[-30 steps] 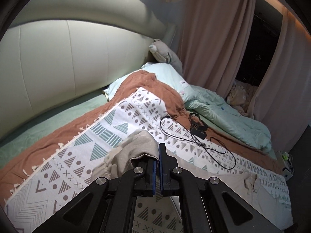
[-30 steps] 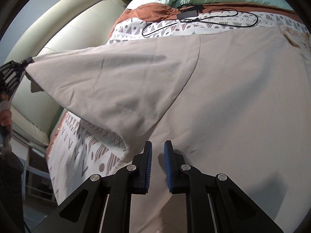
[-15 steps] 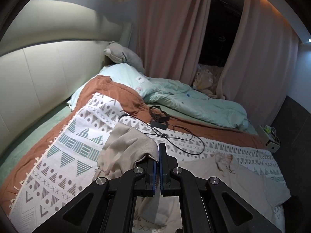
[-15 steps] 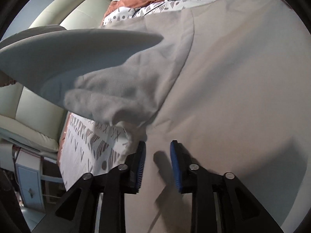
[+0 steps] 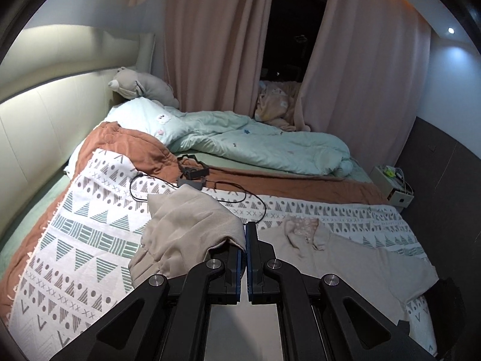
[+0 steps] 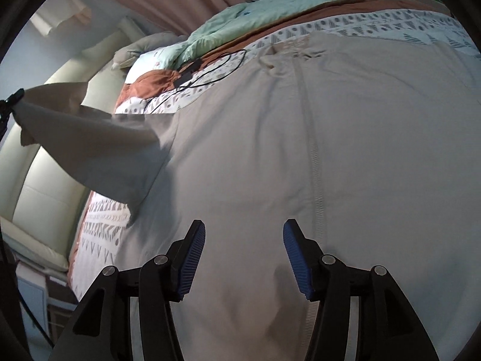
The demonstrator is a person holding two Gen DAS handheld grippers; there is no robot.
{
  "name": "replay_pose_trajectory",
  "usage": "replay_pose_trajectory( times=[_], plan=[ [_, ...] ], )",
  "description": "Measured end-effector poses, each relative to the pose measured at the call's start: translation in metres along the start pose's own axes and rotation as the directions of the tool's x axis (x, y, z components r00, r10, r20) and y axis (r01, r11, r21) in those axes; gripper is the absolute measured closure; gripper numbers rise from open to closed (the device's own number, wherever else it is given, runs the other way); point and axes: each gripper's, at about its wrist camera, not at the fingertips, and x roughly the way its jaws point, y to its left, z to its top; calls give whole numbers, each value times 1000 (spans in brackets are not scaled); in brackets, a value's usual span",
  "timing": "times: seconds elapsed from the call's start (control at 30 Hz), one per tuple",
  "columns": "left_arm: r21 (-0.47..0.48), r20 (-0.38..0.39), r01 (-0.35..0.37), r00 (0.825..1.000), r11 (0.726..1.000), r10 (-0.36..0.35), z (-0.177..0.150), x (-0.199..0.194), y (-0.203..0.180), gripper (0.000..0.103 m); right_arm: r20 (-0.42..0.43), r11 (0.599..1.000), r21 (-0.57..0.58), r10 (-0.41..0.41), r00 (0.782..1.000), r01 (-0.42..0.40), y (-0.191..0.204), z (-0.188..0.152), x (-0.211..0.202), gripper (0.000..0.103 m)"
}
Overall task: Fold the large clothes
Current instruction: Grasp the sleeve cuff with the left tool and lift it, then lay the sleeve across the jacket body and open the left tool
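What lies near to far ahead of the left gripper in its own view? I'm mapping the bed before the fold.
left gripper → beige sleeve it pinches → black cable on the patterned blanket → rust-brown quilt → mint duvet → pink curtains.

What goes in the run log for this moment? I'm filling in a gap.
left gripper: shut on beige shirt sleeve, lifted | right gripper: open, above shirt body | shirt: spread on patterned blanket | fold: not yet done

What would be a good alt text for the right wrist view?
The right gripper, open, hovers over a beige garment spread flat on a patterned blanket. At the left edge, the left gripper lifts one sleeve off the bed.
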Motion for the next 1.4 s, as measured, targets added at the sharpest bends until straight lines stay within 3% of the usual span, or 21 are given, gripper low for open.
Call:
replay_pose_trajectory(
  times=[0.27, 0.43, 0.63, 0.73, 0.77, 0.8, 0.83, 0.87, 0.9, 0.93, 1.17, 1.4],
  plan=[
    [32, -68, 32, 997, 999, -29, -19, 30, -64, 101, 53, 995, 95, 30, 998, -35, -44, 22, -25, 48],
    [-2, -124, 92, 988, 996, -91, -46, 61, -94, 101, 89, 987, 145, 54, 995, -66, -67, 28, -42, 48],
    [-93, -198, 176, 961, 980, -191, -96, 104, -128, 101, 104, 969, 239, 30, 994, -55, -102, 30, -49, 48],
    [-99, -271, 182, 941, 978, -202, -125, 128, -146, 99, 99, 965, 259, 22, 995, -47, -108, 32, -47, 48],
    [-99, -293, 177, 935, 979, -199, -135, 136, -152, 96, 97, 964, 263, 23, 995, -48, -108, 32, -46, 48],
    [-102, -309, 176, 930, 979, -199, -144, 143, -157, 82, 95, 963, 265, 23, 995, -48, -108, 32, -44, 48],
    [-115, -318, 189, 923, 975, -217, -153, 148, -158, 57, 95, 962, 267, 23, 995, -47, -108, 32, -43, 48],
    [-131, -318, 201, 919, 971, -233, -160, 152, -158, 42, 95, 962, 268, 22, 995, -47, -108, 32, -43, 48],
    [-144, -311, 202, 920, 969, -238, -166, 153, -156, 19, 94, 962, 269, 19, 995, -44, -108, 32, -42, 48],
    [-161, -298, 201, 923, 966, -242, -172, 152, -153, 12, 91, 962, 269, 17, 996, -41, -108, 32, -41, 48],
    [-341, -236, 191, 930, 920, -281, -204, 130, -124, 11, 84, 968, 251, -22, 996, 0, -105, 31, -34, 48],
    [-393, -187, 177, 945, 902, -267, -210, 91, -86, 12, 78, 987, 159, -32, 996, 19, -78, 27, -27, 48]
  ],
)
